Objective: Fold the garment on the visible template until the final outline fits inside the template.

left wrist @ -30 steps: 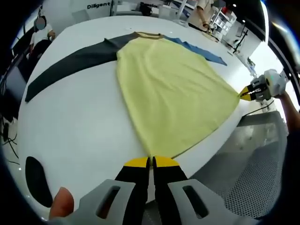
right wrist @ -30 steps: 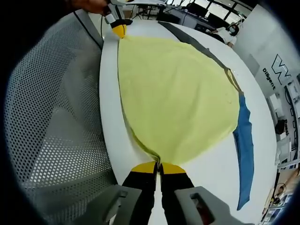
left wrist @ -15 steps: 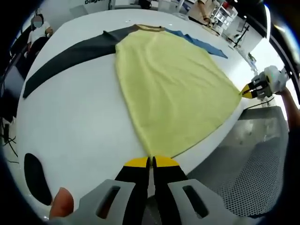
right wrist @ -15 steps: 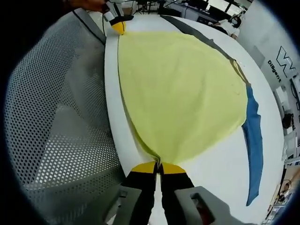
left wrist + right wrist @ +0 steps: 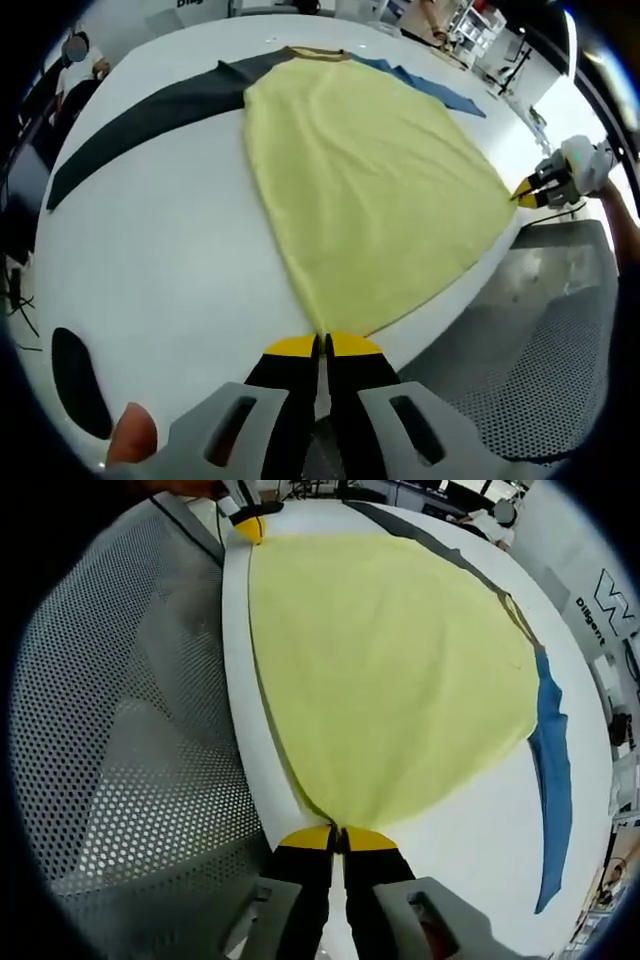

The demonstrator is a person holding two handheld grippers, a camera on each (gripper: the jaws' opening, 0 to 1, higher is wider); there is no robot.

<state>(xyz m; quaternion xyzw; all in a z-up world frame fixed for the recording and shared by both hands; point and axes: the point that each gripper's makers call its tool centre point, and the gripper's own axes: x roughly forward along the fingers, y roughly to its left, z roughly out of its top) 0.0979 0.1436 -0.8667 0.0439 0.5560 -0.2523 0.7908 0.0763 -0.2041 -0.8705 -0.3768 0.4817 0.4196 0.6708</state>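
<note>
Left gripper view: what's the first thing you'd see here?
A big yellow shirt lies spread on the white table, one sleeve dark grey, the other blue. The left gripper pinches one bottom corner, and the right gripper pinches the other at the table's edge.

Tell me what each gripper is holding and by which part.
Both hold the yellow garment by its hem: the left gripper is shut on one bottom corner, the right gripper on the other, with the hem stretched between them at the table edge.
</note>
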